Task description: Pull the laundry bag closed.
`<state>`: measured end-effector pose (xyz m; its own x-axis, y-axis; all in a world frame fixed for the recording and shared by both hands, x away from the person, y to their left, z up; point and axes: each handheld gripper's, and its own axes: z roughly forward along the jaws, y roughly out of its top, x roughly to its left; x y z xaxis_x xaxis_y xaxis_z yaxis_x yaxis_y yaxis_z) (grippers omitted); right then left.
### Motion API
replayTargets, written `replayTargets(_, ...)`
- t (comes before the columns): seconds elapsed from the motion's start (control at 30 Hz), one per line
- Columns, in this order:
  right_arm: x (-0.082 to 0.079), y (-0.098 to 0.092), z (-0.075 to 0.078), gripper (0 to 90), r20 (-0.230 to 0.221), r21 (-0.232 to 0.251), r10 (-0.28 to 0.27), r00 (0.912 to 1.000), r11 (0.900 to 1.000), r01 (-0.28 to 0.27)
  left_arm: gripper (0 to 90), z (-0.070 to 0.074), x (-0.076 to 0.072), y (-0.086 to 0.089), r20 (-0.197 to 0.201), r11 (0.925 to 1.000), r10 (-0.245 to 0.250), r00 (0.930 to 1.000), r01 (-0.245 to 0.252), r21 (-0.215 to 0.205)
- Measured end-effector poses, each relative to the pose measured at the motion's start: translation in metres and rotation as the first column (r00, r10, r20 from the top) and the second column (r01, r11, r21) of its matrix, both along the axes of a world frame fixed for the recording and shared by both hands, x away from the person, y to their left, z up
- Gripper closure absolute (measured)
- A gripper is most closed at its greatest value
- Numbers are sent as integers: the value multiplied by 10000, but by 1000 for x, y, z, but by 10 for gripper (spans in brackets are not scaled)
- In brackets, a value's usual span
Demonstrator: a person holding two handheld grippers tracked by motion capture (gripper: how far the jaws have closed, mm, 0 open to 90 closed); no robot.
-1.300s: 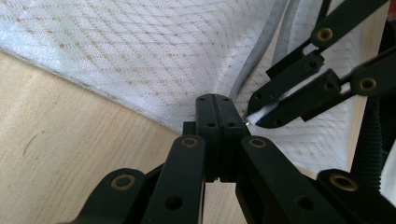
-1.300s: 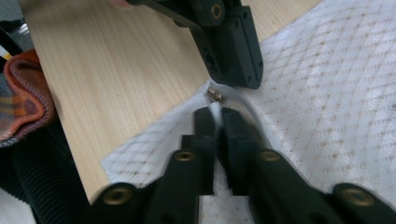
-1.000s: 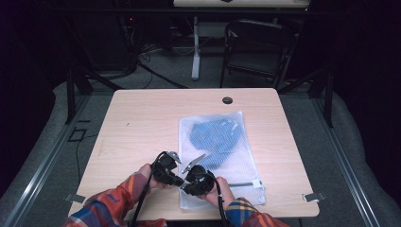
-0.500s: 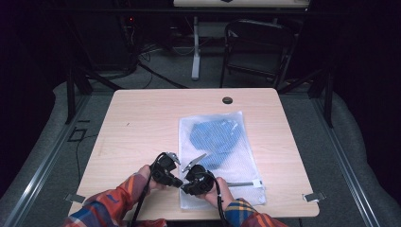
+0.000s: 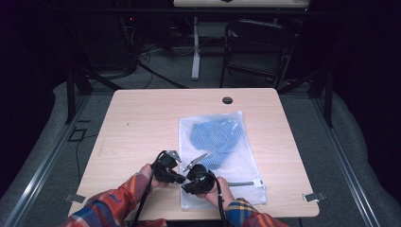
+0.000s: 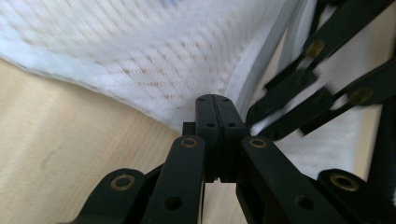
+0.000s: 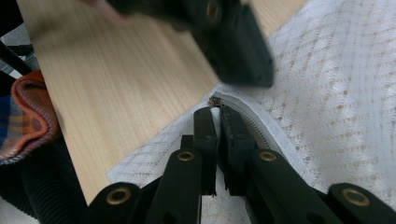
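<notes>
A pale wooden tabletop (image 5: 142,127) fills the middle of the high view, and a white mesh laundry bag (image 5: 236,163) lies flat on it, right of centre. Everything else is placed relative to this bag.

At the bag's near left corner, a person in plaid sleeves holds two black claws close together. The left claw (image 5: 176,177) sits just off the bag's left edge. In the left gripper view, its jaws are pressed fully together at the bag's border (image 6: 177,93), where the mesh lifts slightly off the wood. It seems to be pinching the fabric there, though the pinch itself is hidden behind the jaw tips. This grip probably anchors the corner so the bag cannot slide.

The right claw (image 5: 187,188) rests on the bag's near left corner, almost touching the left claw. In the right gripper view, its jaws (image 7: 215,116) are shut at the end of the bag's zipper (image 7: 252,123), seemingly on the small metal pull; the pull is too small to be sure. It looks ready to draw the zipper along the bag's near edge.

Inside the bag, toward its far end, a folded blue cloth (image 5: 215,137) shows through the mesh. The bag's near half looks empty.
</notes>
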<state>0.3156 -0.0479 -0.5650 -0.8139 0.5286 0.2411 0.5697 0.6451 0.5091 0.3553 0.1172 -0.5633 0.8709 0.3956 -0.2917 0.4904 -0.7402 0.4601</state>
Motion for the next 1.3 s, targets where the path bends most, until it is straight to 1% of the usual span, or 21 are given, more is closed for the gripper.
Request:
replayTargets(0.13, -1, 0, 0, 866, 55, -10, -67, 10000, 10000, 67, 900, -1, -2, 0, 54, 9999, 58, 10000, -58, -152)
replayTargets(0.2, -3, 1, 0, 866, 35, 40, -230, 9997, 9997, 230, 900, 0, -6, -1, 368, 10000, -56, 9993, 54, 51)
replayTargets(0.4, -2, -3, 2, 868, -66, -107, -228, 9997, 9997, 227, 900, 0, -8, 0, 455, 10000, -66, 9989, 66, -5)
replayTargets(0.47, -3, -4, 1, 868, -43, -46, -382, 9993, 9993, 382, 900, 0, -10, 0, 651, 9999, -129, 9978, 126, 59)
replayTargets(0.6, -2, -4, 2, 867, -55, -141, -346, 9994, 9993, 345, 900, 0, -9, 0, 618, 10000, -86, 9980, 85, 27)
replayTargets(0.67, -2, -4, 2, 866, -71, -119, -333, 9994, 9994, 332, 900, 0, -6, 1, 343, 10000, -38, 9994, 38, 1)
replayTargets(0.7, -2, -4, 2, 866, -71, -119, -333, 9994, 9994, 332, 900, 0, -6, 1, 343, 10000, -38, 9994, 38, 1)
replayTargets(0.73, -1, -4, 0, 856, -262, 101, -300, 9992, 9995, 303, 900, 3, -4, 3, 342, 9997, 104, 9994, -112, 228)
replayTargets(0.8, 1, -3, -1, 850, -362, 149, -175, 9992, 9997, 180, 884, 11, -5, 10, 687, 9996, 174, 9975, -190, 216)
replayTargets(0.83, 0, -3, -1, 848, -378, 230, -292, 9989, 9993, 301, 884, 16, -6, 16, 819, 9999, 139, 9965, -146, 77)
replayTargets(0.9, 2, -5, -1, 827, -409, 171, -173, 9990, 9997, 180, 886, 22, -15, 21, 1230, 9999, -159, 9923, 157, 25)
replayTargets(0.93, 3, -6, -1, 813, -426, 185, -249, 9988, 9995, 257, 886, 24, -22, 22, 1491, 9986, -517, 9875, 530, -46)
replayTargets(1.0, 5, -7, 0, 785, -498, 264, -199, 9986, 9994, 213, 885, 27, -35, 20, 2058, 9892, -1418, 9683, 1466, -79)
replayTargets(1.03, 5, -7, -1, 767, -576, 522, -442, 9974, 9975, 472, 880, 27, -35, 20, 2058, 9892, -1418, 9683, 1466, -79)
replayTargets(1.07, 6, -8, -1, 747, -576, 584, -462, 9973, 9971, 496, 877, 26, -43, 17, 2349, 9782, -2046, 9502, 2075, 126)
replayTargets(1.1, 7, -9, 0, 748, -608, 668, -400, 9973, 9968, 440, 876, 25, -43, 15, 2333, 9796, -2008, 9515, 1966, 414)
replayTargets(1.17, 8, -9, 1, 755, -560, 569, -348, 9978, 9977, 380, 877, 20, -39, 14, 2054, 9891, -1464, 9677, 1395, 475)
replayTargets(1.2, 8, -9, 1, 755, -560, 569, -348, 9978, 9977, 380, 877, 20, -39, 14, 2054, 9891, -1464, 9677, 1395, 475)
replayTargets(1.23, 7, -9, 0, 767, -532, 624, -400, 9978, 9971, 433, 877, 18, -34, 15, 1890, 9959, -860, 9782, 792, 437)
replayTargets(1.27, 8, -9, 2, 713, -399, 577, -330, 9987, 9977, 352, 877, 16, -26, 18, 1459, 9998, -137, 9892, 112, 173)
replayTargets(1.3, 9, -10, 3, 708, -321, 410, -150, 9994, 9990, 163, 877, 16, -26, 18, 1459, 9998, -137, 9892, 112, 173)
